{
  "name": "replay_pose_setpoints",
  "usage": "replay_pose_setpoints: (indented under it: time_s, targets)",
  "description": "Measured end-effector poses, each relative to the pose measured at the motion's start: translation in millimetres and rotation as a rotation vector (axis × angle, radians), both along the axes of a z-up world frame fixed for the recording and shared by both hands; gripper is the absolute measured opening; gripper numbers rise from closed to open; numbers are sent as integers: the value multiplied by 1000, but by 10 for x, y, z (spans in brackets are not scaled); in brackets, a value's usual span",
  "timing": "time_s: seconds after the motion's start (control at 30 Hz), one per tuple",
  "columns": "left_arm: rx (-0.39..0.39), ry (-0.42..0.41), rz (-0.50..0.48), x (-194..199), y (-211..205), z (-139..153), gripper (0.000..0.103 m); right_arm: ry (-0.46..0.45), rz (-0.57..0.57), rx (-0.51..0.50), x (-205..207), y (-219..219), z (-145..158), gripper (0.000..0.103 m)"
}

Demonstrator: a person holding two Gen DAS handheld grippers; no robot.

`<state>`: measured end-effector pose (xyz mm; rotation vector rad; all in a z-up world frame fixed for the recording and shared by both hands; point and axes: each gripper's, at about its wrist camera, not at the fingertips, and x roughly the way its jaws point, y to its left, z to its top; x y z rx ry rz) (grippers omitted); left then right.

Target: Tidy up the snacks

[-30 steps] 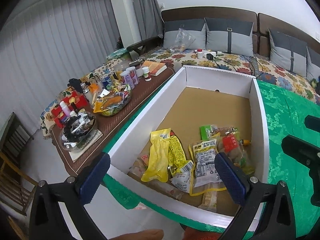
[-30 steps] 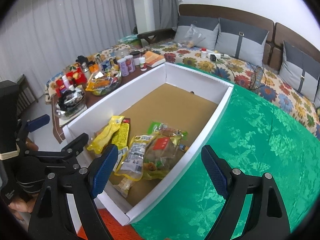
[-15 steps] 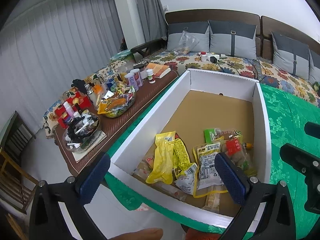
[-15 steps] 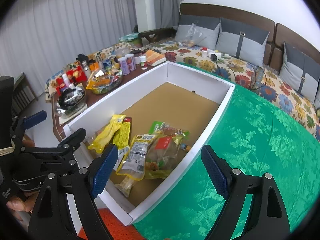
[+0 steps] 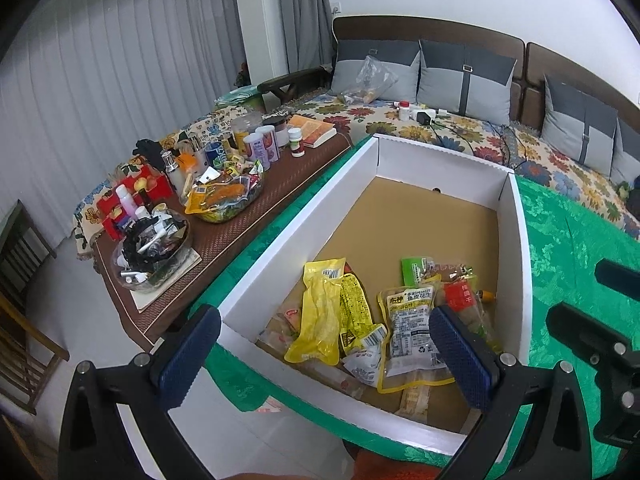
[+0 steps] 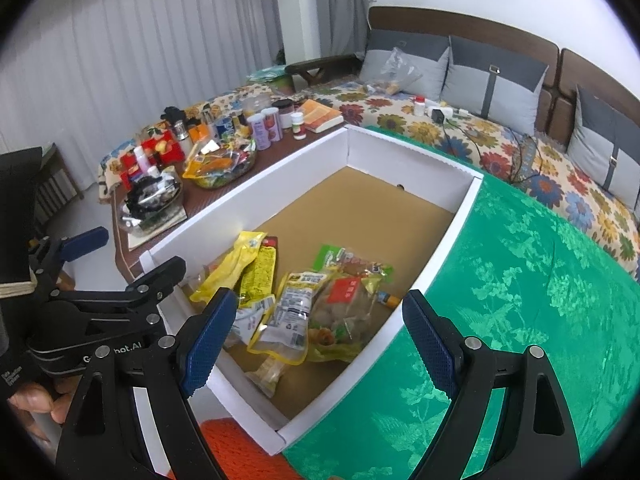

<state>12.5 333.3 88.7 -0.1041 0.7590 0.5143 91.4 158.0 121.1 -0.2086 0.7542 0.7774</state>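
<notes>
A: Largest first. Green cloth (image 6: 520, 300) over the table, with a white box (image 5: 514, 240) standing on it, brown floor inside.

B: Snacks?

A: All at the near end of the box, in a loose heap. Yellow packet (image 5: 320, 312) to the left, clear peanut pouch (image 5: 412, 332) mid-heap, red-labelled bag (image 6: 344, 300) to the right, green packet (image 6: 330, 256) behind.

B: Tongs?

A: Left gripper (image 5: 324, 356) spread wide, empty, hovering over the box's near wall. Right gripper (image 6: 316, 336) likewise spread, nothing between its blue pads (image 6: 208, 336), above the near right corner.

B: Beyond?

A: Cluttered side table (image 5: 280, 184), floral sofa (image 6: 460, 136).
</notes>
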Motion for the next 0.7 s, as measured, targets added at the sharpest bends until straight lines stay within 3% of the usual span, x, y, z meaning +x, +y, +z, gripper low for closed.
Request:
replay_pose_setpoints:
  time_s: [0.7]
  targets:
    - [-62,3,-6,-37,71,-72,103,2,8,-16,-31,23,-50,88]
